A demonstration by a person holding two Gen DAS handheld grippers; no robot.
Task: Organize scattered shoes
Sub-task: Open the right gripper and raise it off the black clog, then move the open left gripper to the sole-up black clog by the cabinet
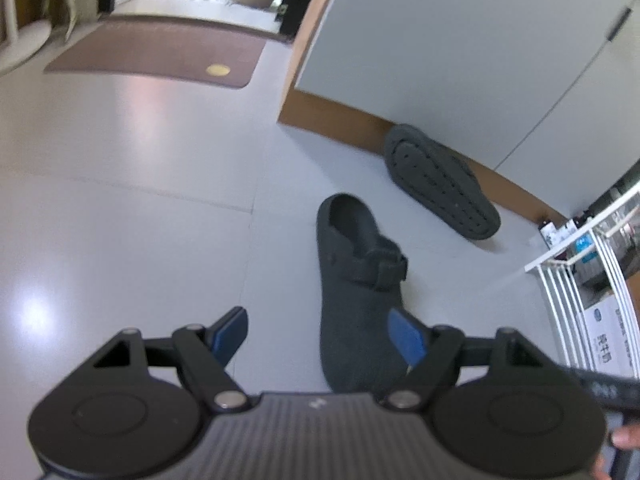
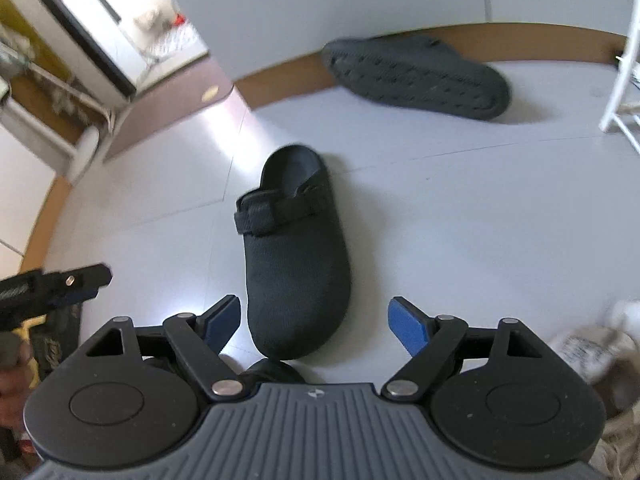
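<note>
A dark grey clog (image 1: 356,300) (image 2: 294,252) stands upright on the pale floor, toe toward me. Its mate (image 1: 440,182) (image 2: 416,76) lies tipped on its side against the brown baseboard, sole showing. My left gripper (image 1: 320,340) is open and empty above the floor, the upright clog's toe near its right finger. My right gripper (image 2: 316,322) is open and empty, its fingers on either side of that clog's toe, not touching. The left gripper also shows at the left edge of the right wrist view (image 2: 80,280).
A white wire rack (image 1: 580,276) (image 2: 624,92) with boxes stands at the right. A brown mat (image 1: 160,52) lies by a doorway far off. Light-coloured shoes (image 2: 600,356) lie at the lower right. A white cabinet wall (image 1: 460,60) rises behind the tipped clog.
</note>
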